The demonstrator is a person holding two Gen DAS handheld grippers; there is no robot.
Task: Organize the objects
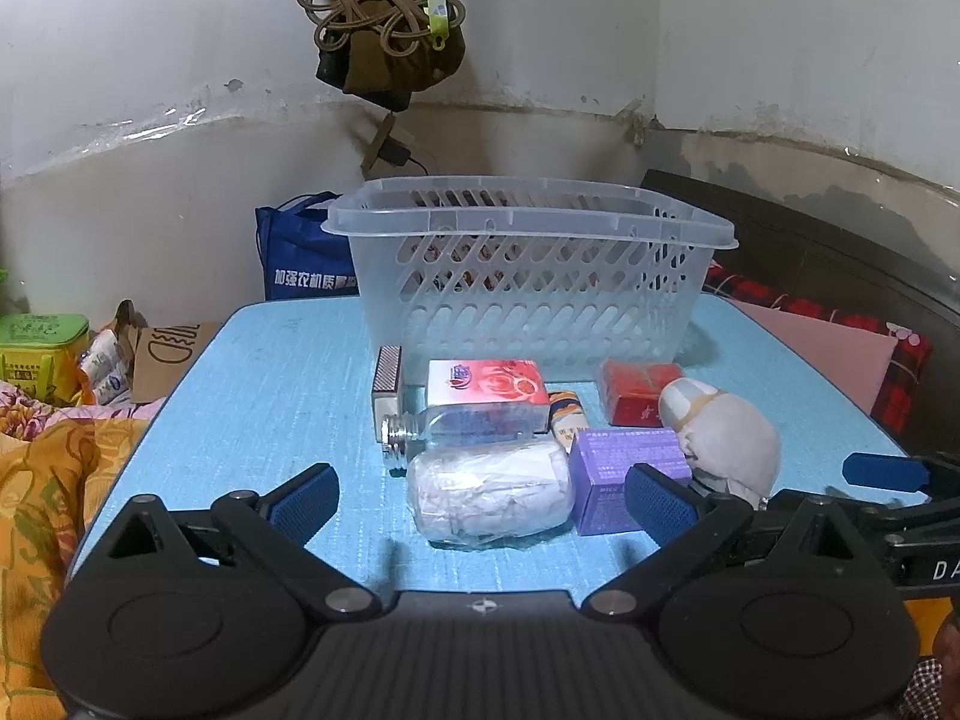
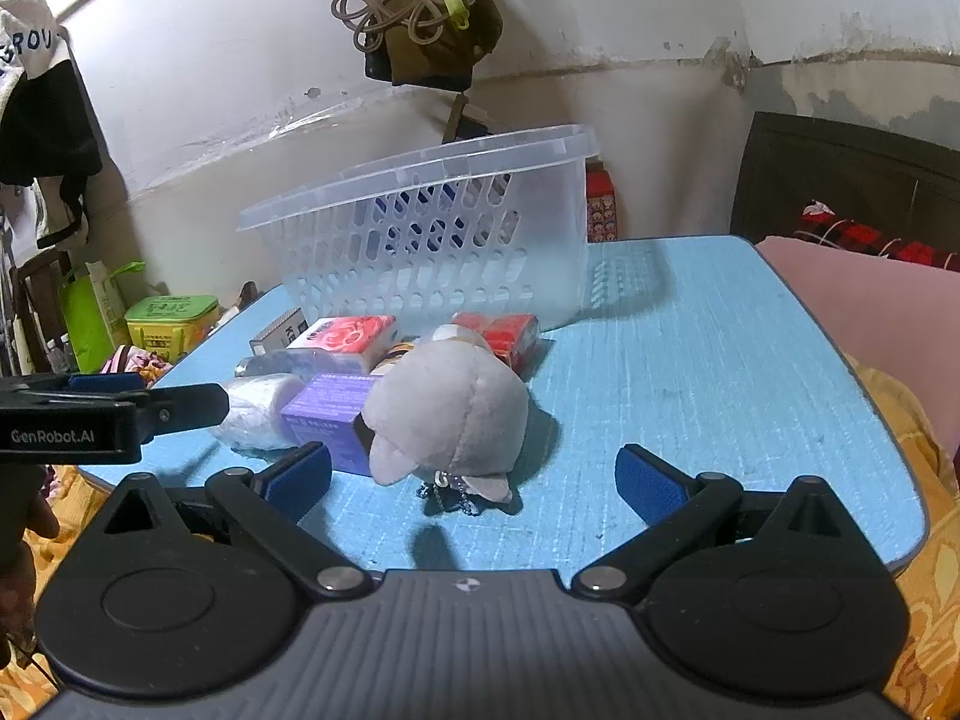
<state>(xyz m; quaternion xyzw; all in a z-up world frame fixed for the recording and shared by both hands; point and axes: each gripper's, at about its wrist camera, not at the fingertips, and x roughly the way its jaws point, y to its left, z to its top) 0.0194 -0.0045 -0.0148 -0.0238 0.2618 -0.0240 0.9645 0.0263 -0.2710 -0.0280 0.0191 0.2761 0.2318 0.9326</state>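
A clear slotted plastic basket [image 1: 540, 276] stands at the back of the blue table [image 1: 270, 396]; it also shows in the right wrist view [image 2: 432, 240]. In front of it lie a white wrapped roll [image 1: 489, 495], a clear glass bottle [image 1: 456, 426], a pink-red box [image 1: 486, 384], a matchbox [image 1: 387, 384], a purple box [image 1: 624, 474], a red pack [image 1: 639, 390] and a grey plush toy [image 1: 726, 438]. My left gripper [image 1: 483, 501] is open, jaws either side of the roll. My right gripper [image 2: 474, 480] is open just short of the plush toy [image 2: 444, 414].
A blue bag [image 1: 300, 258] sits behind the table. A green tin [image 1: 42, 348] and cardboard [image 1: 174, 348] lie at the left on orange bedding [image 1: 54, 480]. A pink cushion [image 2: 870, 300] and dark headboard [image 2: 840, 180] are at the right. Ropes [image 1: 372, 6] hang on the wall.
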